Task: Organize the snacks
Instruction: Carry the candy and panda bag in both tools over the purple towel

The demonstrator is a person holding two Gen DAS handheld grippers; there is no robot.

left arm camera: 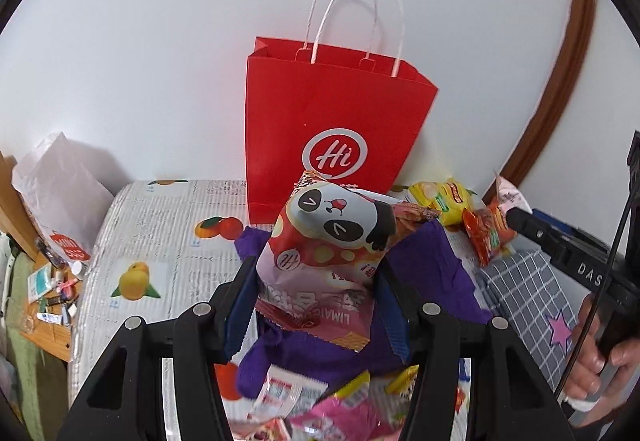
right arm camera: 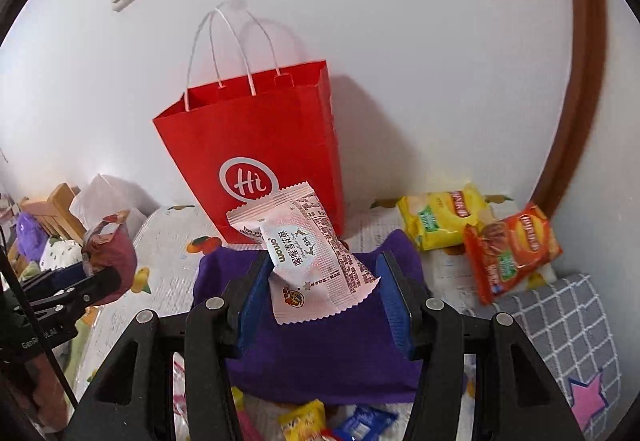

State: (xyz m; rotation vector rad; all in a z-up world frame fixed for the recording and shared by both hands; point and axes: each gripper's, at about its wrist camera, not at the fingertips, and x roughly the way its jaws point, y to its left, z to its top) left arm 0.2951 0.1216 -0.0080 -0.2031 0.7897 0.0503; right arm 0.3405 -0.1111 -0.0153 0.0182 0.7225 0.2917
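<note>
- Against the white wall, the red bag (left arm camera: 332, 129) stands at the fruit-print mat's (left arm camera: 160, 237) back edge.
- Left tongs (left arm camera: 316, 281) clamped on panda packet (left arm camera: 332, 237), right tongs (right arm camera: 322, 281) on pink sachet (right arm camera: 308, 253).
- Risk: the tall, light bag tips if nudged.

The panda-print snack bag (left arm camera: 332, 241) sat puffy and tilted between the left fingers (left arm camera: 240, 305), top end past the tips. A pale pink sachet (right arm camera: 308, 253) (crimped edges, dark print) was clamped slanted between the right fingers (right arm camera: 254, 293), under the red paper bag (right arm camera: 256, 145) standing upright beyond.
</note>
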